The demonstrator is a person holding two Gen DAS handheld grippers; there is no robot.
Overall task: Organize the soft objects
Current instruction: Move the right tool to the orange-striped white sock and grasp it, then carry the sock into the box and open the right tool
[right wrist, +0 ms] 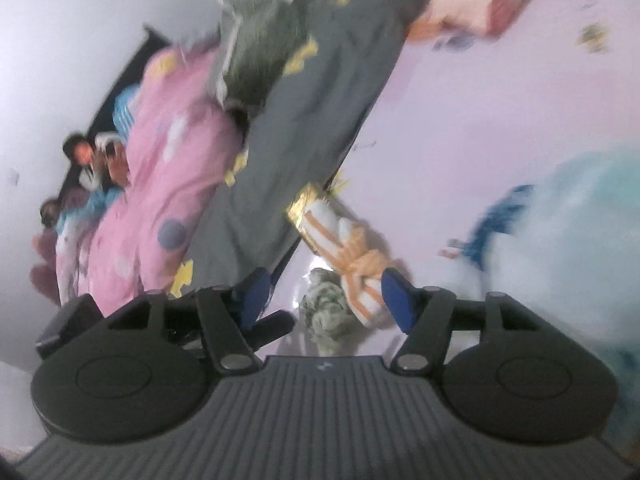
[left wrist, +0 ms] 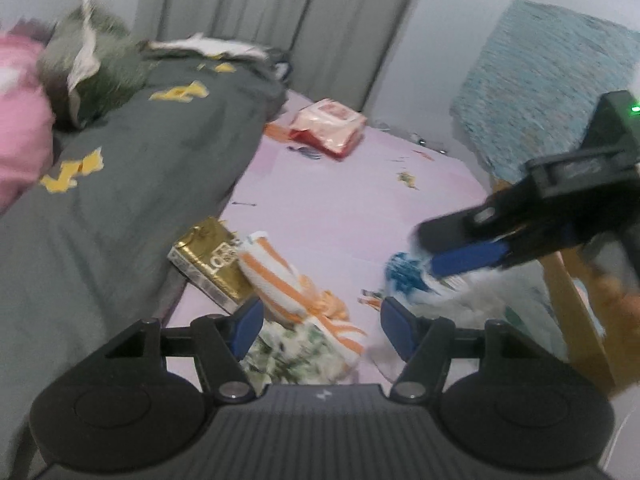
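Two claws hang over a bed [left wrist: 340,208] with a pale pink sheet. The left claw [left wrist: 322,330] stands open above a bunched green-and-white cloth [left wrist: 296,354] and an orange-striped towel [left wrist: 280,280], its blue pads clear of both. The right claw [left wrist: 420,258] comes in from the right, also open with nothing between its pads, just beside one fluffy blue-and-white thing [left wrist: 404,276], too blurred to name, perhaps a soft toy. One gold box [left wrist: 212,270] lies touching the towel, at the edge of a grey blanket [left wrist: 132,184] with yellow patches. One pink quilt [right wrist: 168,184] lies past the blanket. Further up the sheet sits one red-and-white packet [left wrist: 330,126].
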